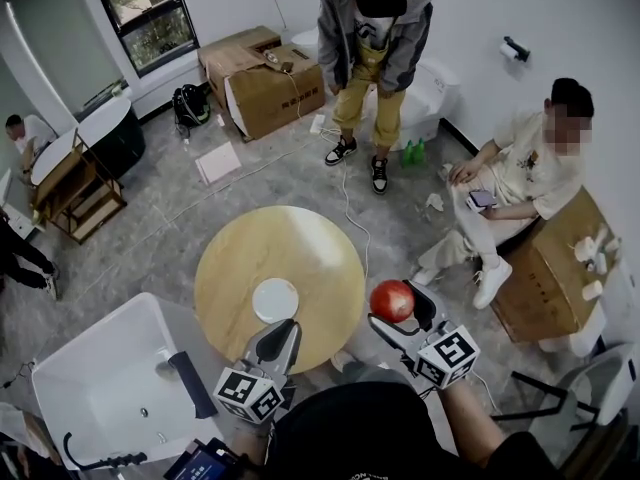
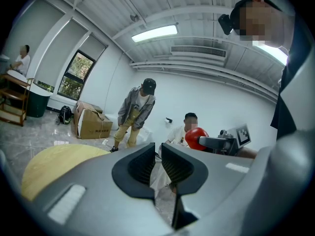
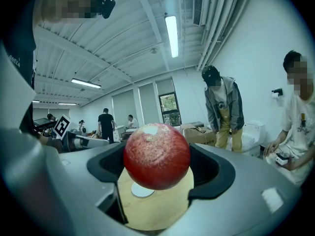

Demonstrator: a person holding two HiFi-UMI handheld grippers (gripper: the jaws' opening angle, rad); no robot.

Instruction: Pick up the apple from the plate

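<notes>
Holding the apple (image 1: 392, 301) clear of the plate (image 1: 275, 300) is the step in hand. The pick itself looks done, since the plate lies bare on the round wooden counter (image 1: 305, 243) and the fruit hangs in the air to the plate's right, out past the counter's edge. The right gripper (image 1: 399, 309) has its jaws spread wide enough to take the apple's full girth. They press on its two sides, with the red skin bulging above and below the pads. In the right gripper view the plate shows small and white beneath the fruit, well apart from it.

The left gripper (image 2: 158, 161) sits just on the near side of the plate, above the counter's near rim. Its jaws are drawn almost together, leaving only a thin slit between the ribbed pads, and nothing is in it.

As I judge it, little is left of the task. The next move calls for steady pressure on the apple, enough that a smooth round fruit does not roll out of the pads, and for a level carry. The left gripper need not join in.

The count:
- One apple.
- One plate.
- One counter.
- Two grippers, one loaded and one empty.
- Two people beyond the plate's far side: one standing in a grey jacket (image 1: 374, 38), one seated (image 1: 520, 183) further right.
</notes>
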